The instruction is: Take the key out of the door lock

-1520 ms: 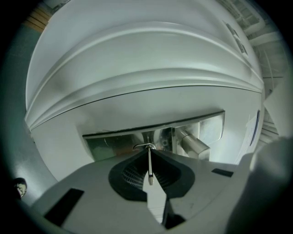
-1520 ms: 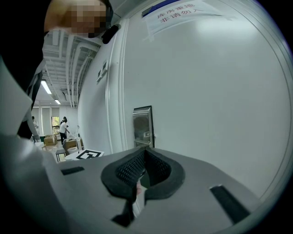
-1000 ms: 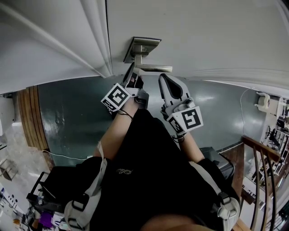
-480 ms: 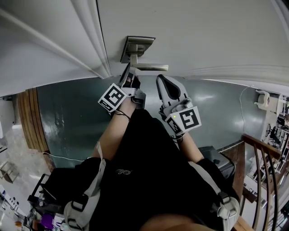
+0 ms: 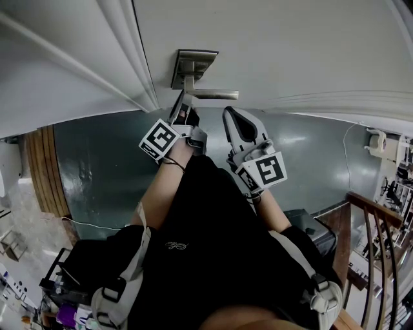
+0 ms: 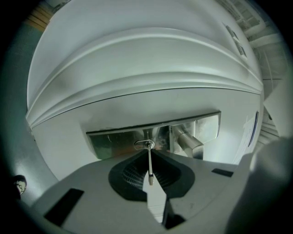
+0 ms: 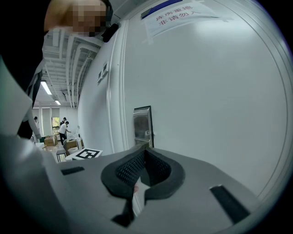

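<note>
A brushed-metal lock plate (image 5: 190,64) with a lever handle (image 5: 213,94) sits on the white door. My left gripper (image 5: 181,103) points straight at the plate, just below the handle. In the left gripper view a thin metal key (image 6: 149,164) shows edge-on, its tip in the keyhole (image 6: 144,145) of the lock plate (image 6: 114,141). The left gripper (image 6: 149,153) is shut on the key. My right gripper (image 5: 231,116) hangs to the right of it, short of the door, shut with nothing in it. In its own view the right gripper (image 7: 145,150) faces the lock plate (image 7: 143,125) from the side.
The door frame moulding (image 5: 129,58) runs left of the lock. A paper notice (image 7: 178,13) is stuck high on the door. A wooden stair railing (image 5: 374,238) stands at the right. People (image 7: 64,128) stand far off down the room.
Both grippers keep their places at the door; only the head view has shifted slightly, which puts the lock plate a little further left.
</note>
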The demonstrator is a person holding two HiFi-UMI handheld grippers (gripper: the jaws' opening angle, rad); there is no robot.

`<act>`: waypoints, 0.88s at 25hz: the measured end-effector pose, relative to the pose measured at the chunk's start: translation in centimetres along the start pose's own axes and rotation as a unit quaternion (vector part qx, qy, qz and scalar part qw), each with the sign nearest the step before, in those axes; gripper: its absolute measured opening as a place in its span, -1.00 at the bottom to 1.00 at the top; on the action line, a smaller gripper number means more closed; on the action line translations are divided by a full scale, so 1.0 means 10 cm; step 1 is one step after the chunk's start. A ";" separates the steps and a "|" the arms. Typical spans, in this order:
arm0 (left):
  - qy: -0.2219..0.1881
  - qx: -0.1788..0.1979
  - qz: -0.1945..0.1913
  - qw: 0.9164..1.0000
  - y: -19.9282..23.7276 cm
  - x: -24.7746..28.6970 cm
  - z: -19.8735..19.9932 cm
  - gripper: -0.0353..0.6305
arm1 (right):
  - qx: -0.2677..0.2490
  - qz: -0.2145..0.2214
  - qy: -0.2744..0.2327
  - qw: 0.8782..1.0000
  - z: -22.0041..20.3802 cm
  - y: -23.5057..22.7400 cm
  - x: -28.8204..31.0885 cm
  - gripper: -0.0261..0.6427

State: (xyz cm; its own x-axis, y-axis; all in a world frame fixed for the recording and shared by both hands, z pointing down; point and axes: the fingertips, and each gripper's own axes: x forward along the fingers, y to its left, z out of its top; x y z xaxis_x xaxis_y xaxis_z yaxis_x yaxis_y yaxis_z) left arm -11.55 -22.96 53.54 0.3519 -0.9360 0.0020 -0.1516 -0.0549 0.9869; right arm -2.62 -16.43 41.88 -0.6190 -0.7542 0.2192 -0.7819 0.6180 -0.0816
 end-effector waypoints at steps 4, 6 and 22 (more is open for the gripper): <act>0.001 -0.003 -0.003 1.000 0.01 -0.07 -0.04 -0.78 | -0.001 0.000 0.000 1.000 0.00 0.00 -0.02 -0.90; 0.002 0.001 -0.002 1.000 -0.02 -0.10 -0.05 -0.78 | -0.002 0.001 0.000 1.000 0.01 0.00 -0.03 -0.90; 0.011 0.008 0.005 1.000 0.08 -0.28 -0.19 -0.78 | 0.002 0.026 0.005 1.000 -0.10 0.05 0.02 -0.90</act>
State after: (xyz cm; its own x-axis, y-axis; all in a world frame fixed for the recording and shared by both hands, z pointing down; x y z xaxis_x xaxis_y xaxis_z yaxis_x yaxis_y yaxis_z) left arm -10.91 -19.71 54.62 0.3698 -0.9290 0.0158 -0.1702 -0.0510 0.9841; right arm -3.04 -16.08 42.84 -0.6574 -0.7196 0.2237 -0.7497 0.6546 -0.0975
